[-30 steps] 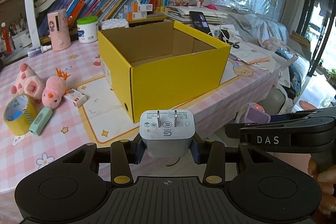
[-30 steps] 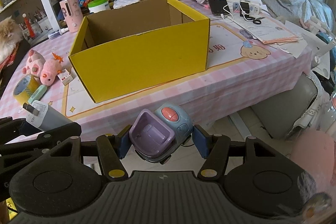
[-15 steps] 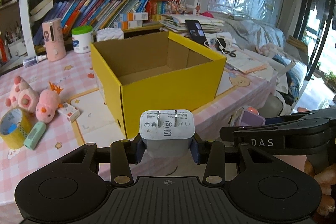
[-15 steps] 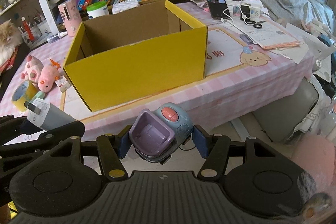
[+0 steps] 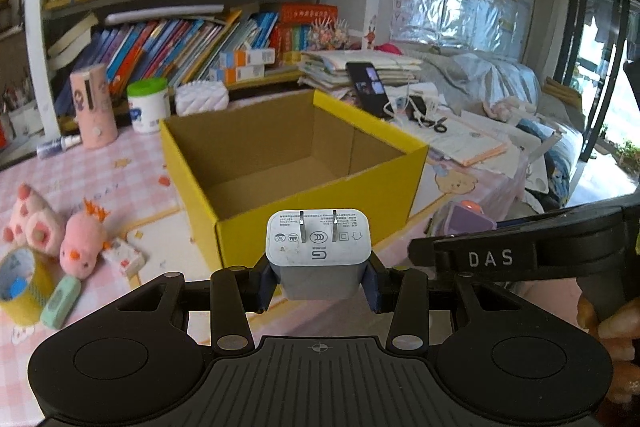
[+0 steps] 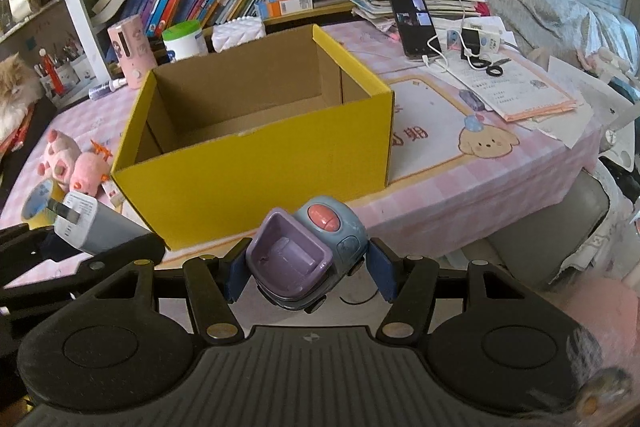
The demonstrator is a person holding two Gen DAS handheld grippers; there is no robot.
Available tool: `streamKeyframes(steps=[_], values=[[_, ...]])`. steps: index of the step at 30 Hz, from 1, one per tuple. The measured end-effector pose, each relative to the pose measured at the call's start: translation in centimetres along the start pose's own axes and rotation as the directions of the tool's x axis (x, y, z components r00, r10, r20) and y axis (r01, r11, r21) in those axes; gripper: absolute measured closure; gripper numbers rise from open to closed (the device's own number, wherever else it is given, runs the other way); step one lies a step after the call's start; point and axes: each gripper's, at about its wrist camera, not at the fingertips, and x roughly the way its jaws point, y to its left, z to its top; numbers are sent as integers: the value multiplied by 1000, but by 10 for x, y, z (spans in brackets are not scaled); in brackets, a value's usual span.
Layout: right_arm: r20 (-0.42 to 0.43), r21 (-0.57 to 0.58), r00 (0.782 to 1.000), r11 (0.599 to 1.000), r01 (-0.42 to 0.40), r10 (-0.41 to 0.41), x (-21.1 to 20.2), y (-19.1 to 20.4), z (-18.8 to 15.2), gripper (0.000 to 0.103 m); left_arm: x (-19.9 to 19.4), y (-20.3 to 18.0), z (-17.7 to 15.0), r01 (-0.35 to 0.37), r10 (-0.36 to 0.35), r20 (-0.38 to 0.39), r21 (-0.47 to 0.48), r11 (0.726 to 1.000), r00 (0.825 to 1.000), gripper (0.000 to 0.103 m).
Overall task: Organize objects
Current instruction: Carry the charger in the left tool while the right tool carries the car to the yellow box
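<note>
An open yellow cardboard box (image 5: pixel 320 223) (image 6: pixel 256 167) with nothing inside stands on the pink checked table. My left gripper (image 5: pixel 319 281) is shut on a grey wall charger (image 5: pixel 318 249) with its two prongs facing up, held in the air short of the box's near corner. My right gripper (image 6: pixel 306 277) is shut on a small blue and purple toy truck (image 6: pixel 308 251), also in the air before the box's front wall. The charger (image 6: pixel 86 223) shows at the left of the right wrist view, and the toy truck (image 5: pixel 466 223) at the right of the left wrist view.
Left of the box lie two pink plush toys (image 5: pixel 60 231), a yellow tape roll (image 5: pixel 22 277), a mint eraser (image 5: pixel 62 301) and a small carton (image 5: pixel 124 255). Behind it stand a pink cylinder (image 5: pixel 94 105), a white tub (image 5: pixel 148 105) and bookshelves. A phone (image 6: pixel 414 23), scissors and papers lie to the right.
Both grippers have risen a little and drawn nearer the box with their loads, so more of the box's inside shows. The grips are unchanged.
</note>
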Motion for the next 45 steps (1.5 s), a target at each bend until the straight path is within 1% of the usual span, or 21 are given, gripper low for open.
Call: streamKeyframes(steps=[5,10,15,22,26,30,33,38,45], values=[[36,6,999,1000,-18,18,-4,-6,20,45,4,-3,16,3,-3,47,-3,1000,999,62],[74,-7,997,999,-34,35,-5,-13,43,45,14,-10,28,-7,7,60,-6,1000,998,62],[83,-52,995,997,-57,61,4,-16,59,45,26,-10,36,-41,44,54,-41,998,998,62],[80,-104,990,989,-106,115,21,-23,82,45,41,-9,50,-106,111,55,-86,991,992,62],[80,-129,986,982,-136,147,33,-28,95,45,54,-4,56,-135,139,23,-111,985,990,62],[56,-151,983,974,-168,178,51,-30,107,45,70,2,61,-168,167,-20,-128,977,986,62],[33,-174,979,965,-194,202,67,-28,115,45,83,6,66,-204,200,-43,-131,970,979,62],[0,-228,974,948,-221,227,94,-18,130,45,107,14,72,-242,231,-90,-134,961,969,62],[-86,-301,967,919,-255,240,140,-4,147,45,142,22,81,-283,264,-168,-99,954,950,62]])
